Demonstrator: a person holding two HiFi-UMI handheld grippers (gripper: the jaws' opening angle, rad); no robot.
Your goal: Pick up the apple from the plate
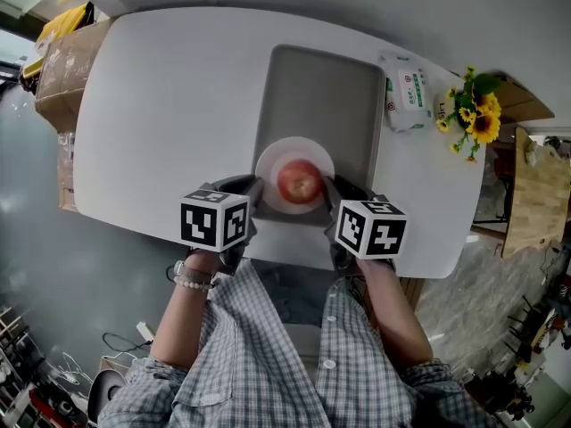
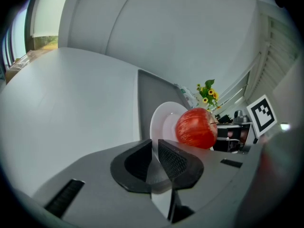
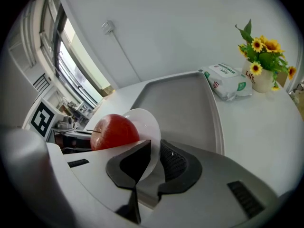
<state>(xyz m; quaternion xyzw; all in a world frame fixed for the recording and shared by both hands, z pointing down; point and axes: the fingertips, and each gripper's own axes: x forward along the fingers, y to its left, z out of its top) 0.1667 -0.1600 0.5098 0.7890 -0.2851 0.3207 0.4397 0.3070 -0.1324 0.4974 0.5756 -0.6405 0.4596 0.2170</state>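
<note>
Centrally on plate (image 1: 294, 146), between grippers (image 1: 259, 189) (image 1: 329, 187): apple (image 1: 300, 182)

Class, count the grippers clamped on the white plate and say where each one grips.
2. The left gripper pinches the plate at its left rim; the right gripper pinches its right rim. The apple lies between them. Neither is hidden.

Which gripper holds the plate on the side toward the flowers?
The right gripper: it clamps the plate nearer the sunflowers; the left gripper clamps the opposite rim.

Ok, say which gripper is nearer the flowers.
Right. The right gripper grips the plate rim nearest the flowers; the left gripper grips the opposite rim, beyond the apple.
</note>
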